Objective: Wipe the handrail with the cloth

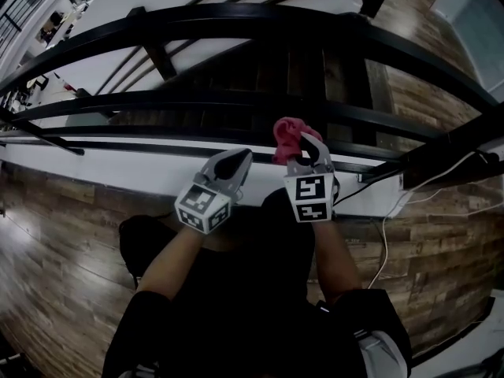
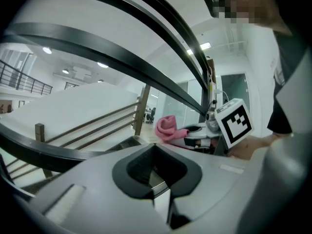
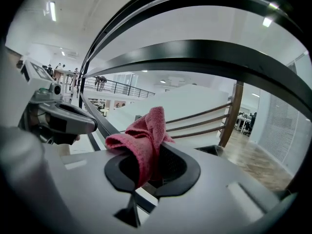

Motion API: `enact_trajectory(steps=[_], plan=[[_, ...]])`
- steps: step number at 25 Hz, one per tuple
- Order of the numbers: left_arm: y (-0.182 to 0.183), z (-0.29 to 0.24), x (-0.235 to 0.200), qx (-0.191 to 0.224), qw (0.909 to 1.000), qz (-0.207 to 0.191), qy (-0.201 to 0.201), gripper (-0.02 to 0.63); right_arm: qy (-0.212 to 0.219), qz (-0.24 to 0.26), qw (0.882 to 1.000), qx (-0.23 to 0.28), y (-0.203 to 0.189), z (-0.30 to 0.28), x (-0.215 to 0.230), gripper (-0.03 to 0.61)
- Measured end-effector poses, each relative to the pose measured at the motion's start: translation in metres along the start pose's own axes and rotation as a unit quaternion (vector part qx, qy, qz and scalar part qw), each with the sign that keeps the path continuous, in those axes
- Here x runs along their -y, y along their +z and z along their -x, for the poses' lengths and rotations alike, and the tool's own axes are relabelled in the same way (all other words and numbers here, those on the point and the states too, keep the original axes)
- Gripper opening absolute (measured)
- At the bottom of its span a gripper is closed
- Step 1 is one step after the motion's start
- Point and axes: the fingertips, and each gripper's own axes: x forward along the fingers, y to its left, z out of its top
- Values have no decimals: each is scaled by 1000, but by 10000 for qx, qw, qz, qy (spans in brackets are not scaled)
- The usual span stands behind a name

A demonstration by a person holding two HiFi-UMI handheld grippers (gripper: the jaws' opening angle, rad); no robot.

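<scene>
Pink: logged cloth (image 1: 290, 132) pinched in right claw (image 1: 309, 143), near handrail (image 1: 236, 12), seemingly not touching. Found left claw (image 1: 239, 158) closed, empty. Judged wiping not begun; reckoned next need as pressing cloth onto handrail, sliding along.

Left gripper (image 2: 155, 151) closed near handrail (image 2: 122, 45)

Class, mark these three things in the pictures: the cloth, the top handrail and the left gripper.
cloth (image 3: 146, 135), right gripper view, the bunched middle held between the fingers.
handrail (image 1: 260, 12), head view, the top of the uppermost black bar.
left gripper (image 1: 242, 157), head view, between its fingertips.
</scene>
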Motion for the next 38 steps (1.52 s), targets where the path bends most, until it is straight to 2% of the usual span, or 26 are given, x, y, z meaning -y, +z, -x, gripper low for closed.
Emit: enact_trajectory(steps=[2, 11, 14, 16, 19, 23, 25, 29, 32, 35, 38], plan=[[3, 11, -9, 100, 9999, 67, 107, -2, 24, 22, 10000, -4, 6, -4, -8, 48], [7, 37, -41, 64, 9992, -89, 392, -2, 501, 213, 9985, 29, 27, -29, -54, 48], [4, 45, -50, -99, 9985, -369, 394, -2, 674, 275, 9973, 37, 33, -36, -67, 48], [-1, 51, -57, -235, 9982, -415, 361, -2, 755, 427, 9962, 8, 36, -39, -76, 46], [1, 61, -69, -259, 9985, -244, 415, -2, 886, 588, 9943, -22, 40, -45, -88, 46], [14, 79, -87, -211, 9958, -717, 530, -2, 913, 953, 9913, -32, 48, -53, -106, 46], [19, 88, -94, -213, 9953, -775, 536, -2, 937, 1147, 9889, -107, 50, -57, -117, 46], [21, 102, -103, -302, 9938, -962, 463, -2, 1271, 1306, 9829, -279, 50, -67, -152, 46], [17, 113, -114, -348, 9940, -936, 441, -2, 1107, 1587, 9809, -207, 54, -74, -165, 46], [14, 128, -132, -283, 9954, -666, 630, -2, 1264, 1208, 9843, -237, 60, -79, -169, 46], [14, 137, -142, -254, 9951, -658, 694, -2, 1485, 1002, 9833, -322, 65, -83, -177, 46]])
